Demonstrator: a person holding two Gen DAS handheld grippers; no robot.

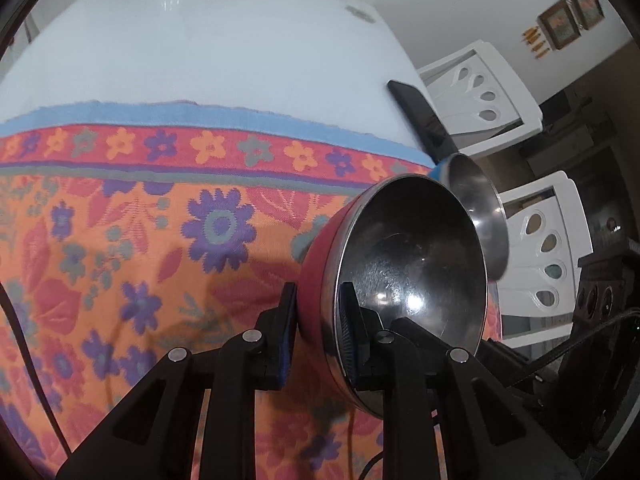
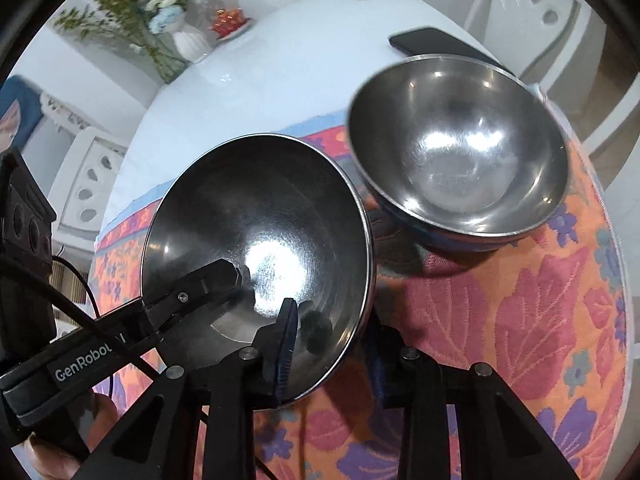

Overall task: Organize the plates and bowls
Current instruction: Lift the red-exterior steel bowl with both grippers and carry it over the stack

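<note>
A steel bowl with a red outside (image 1: 412, 264) hangs tilted above the floral cloth (image 1: 140, 240). My left gripper (image 1: 318, 300) is shut on its near rim, one finger inside and one on the red wall. In the right wrist view the same red bowl (image 2: 256, 216) faces me. My right gripper (image 2: 332, 320) clamps its lower right rim, and a left finger (image 2: 218, 278) reaches into it from the left. A second steel bowl with a blue outside (image 2: 460, 152) stands on the cloth behind and to the right, also seen as the blue bowl (image 1: 478, 216).
A black phone (image 2: 424, 40) lies on the white table (image 1: 200, 40) beyond the cloth. A vase of flowers (image 2: 188, 44) and a small plate (image 2: 232, 24) stand at the far end. White chairs (image 1: 480, 92) line the table's right side. A hand (image 2: 44, 452) holds the left tool.
</note>
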